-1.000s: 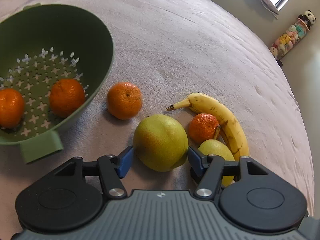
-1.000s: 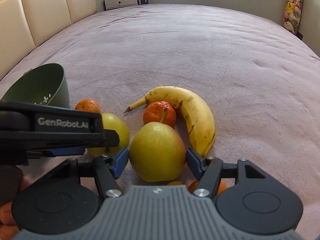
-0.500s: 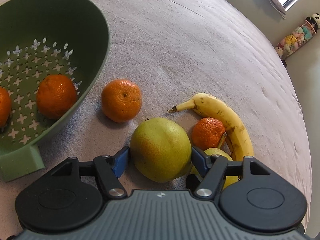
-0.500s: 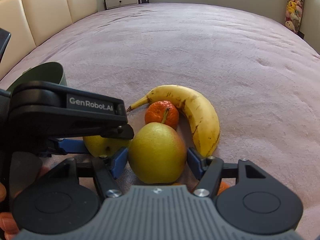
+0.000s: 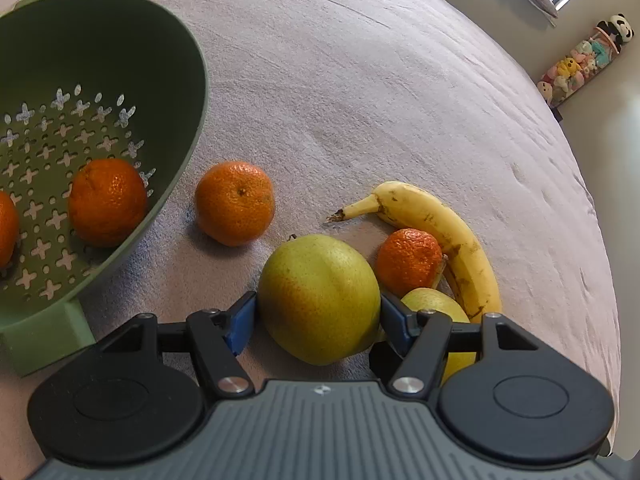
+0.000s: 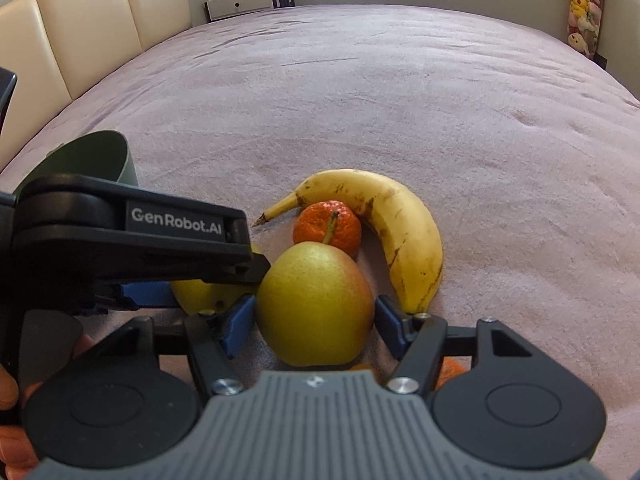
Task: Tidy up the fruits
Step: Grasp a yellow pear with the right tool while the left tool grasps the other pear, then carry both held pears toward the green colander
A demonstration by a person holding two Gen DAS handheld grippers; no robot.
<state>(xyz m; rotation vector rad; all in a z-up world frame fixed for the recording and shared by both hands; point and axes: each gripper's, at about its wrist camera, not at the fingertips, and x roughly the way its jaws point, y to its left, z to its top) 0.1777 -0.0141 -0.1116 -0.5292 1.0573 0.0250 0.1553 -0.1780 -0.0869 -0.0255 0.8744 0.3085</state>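
My left gripper (image 5: 318,312) has its jaws closing on a big green pear (image 5: 320,296), both blue pads against its sides. My right gripper (image 6: 316,316) is shut on a smaller yellow pear (image 6: 316,304), also visible as the yellow pear (image 5: 432,300) in the left wrist view. Both pears rest on the mauve bedspread. A banana (image 6: 400,216) curves around a stemmed mandarin (image 6: 328,228) just beyond them. Another mandarin (image 5: 234,204) lies loose beside the green colander (image 5: 192,52), which holds two mandarins (image 5: 106,202).
The left tool's black body (image 6: 132,240) crosses the right wrist view and hides most of the green pear (image 6: 200,296). A hand (image 6: 8,392) shows at the lower left. Orange fruit (image 6: 452,372) peeks from under the right gripper. Padded headboard (image 6: 80,40) is at far left.
My left gripper has pushed forward, so the green pear sits deeper between its pads. In the right wrist view the left tool has slid rightward over that pear. The right gripper has stayed put.
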